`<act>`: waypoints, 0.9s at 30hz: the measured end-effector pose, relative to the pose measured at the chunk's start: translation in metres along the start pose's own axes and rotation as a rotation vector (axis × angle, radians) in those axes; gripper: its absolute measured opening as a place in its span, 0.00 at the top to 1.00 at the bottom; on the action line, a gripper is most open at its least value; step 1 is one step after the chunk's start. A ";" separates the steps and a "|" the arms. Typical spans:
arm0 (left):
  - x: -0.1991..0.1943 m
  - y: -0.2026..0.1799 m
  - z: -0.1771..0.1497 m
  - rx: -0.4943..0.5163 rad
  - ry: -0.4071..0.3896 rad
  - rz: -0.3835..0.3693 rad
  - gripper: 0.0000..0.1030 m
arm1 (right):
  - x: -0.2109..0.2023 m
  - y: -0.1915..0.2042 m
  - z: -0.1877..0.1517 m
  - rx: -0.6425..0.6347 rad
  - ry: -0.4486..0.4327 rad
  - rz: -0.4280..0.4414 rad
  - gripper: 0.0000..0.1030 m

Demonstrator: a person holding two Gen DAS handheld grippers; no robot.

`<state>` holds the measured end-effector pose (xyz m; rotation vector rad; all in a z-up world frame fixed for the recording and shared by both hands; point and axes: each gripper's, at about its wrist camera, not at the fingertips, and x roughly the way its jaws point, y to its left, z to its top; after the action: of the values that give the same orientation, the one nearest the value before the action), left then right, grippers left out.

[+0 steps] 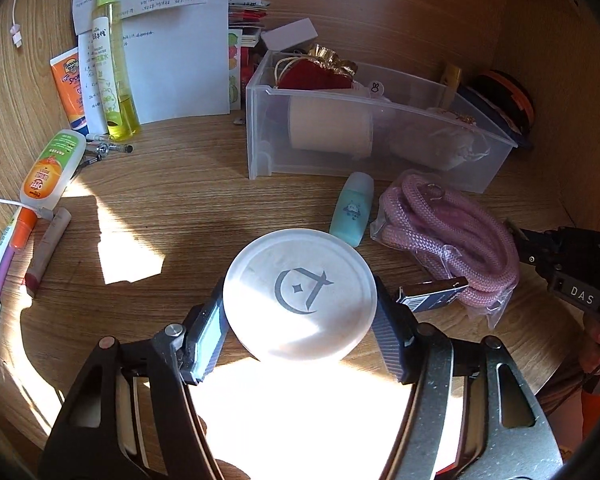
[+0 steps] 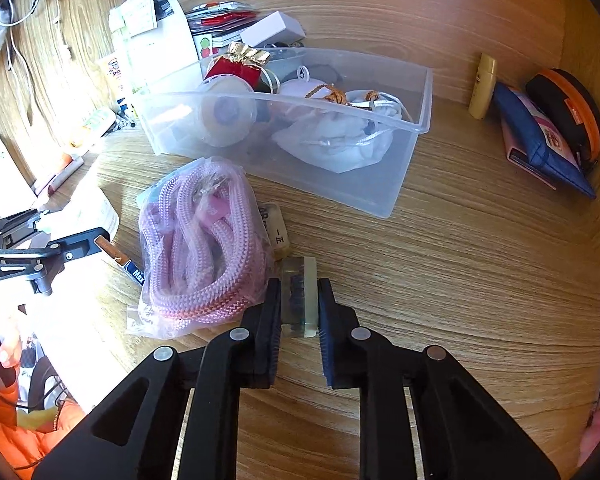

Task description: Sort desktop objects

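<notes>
Left gripper [image 1: 300, 320] clamped on a round frosted lid [image 1: 300, 294] over the wooden desk [image 1: 160, 208], right gripper [image 2: 299, 312] clenched on a small pale block [image 2: 299, 296], bagged pink braided rope [image 2: 200, 240] just beside, clear plastic bin [image 2: 380, 184] behind.

Counter [image 2: 480, 280]: wood-grain finish, smooth, matt. Bin [image 2: 400, 184]: frosted translucent plastic. Round lid [image 1: 300, 294]: matt white, printed grey emblem. Rope [image 2: 204, 240]: pink braided cord, rough weave, in a crinkly clear plastic bag. Left tongs [image 1: 300, 332] and right tongs [image 2: 299, 332]: black matt plastic, bright metal pins.
</notes>
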<state>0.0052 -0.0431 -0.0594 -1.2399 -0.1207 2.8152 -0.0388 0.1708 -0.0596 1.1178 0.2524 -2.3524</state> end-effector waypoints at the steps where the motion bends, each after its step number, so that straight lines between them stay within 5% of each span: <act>1: -0.002 0.001 0.003 -0.002 -0.009 0.002 0.37 | -0.001 0.000 0.001 0.006 -0.004 0.001 0.86; 15: -0.033 0.002 0.049 0.029 -0.144 0.006 0.37 | -0.042 -0.003 0.031 0.043 -0.140 0.025 0.86; 27: -0.022 -0.013 0.097 0.052 -0.177 -0.078 0.37 | -0.055 -0.005 0.070 0.036 -0.232 0.046 0.86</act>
<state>-0.0515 -0.0364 0.0237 -0.9524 -0.1011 2.8357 -0.0590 0.1693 0.0268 0.8472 0.0997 -2.4266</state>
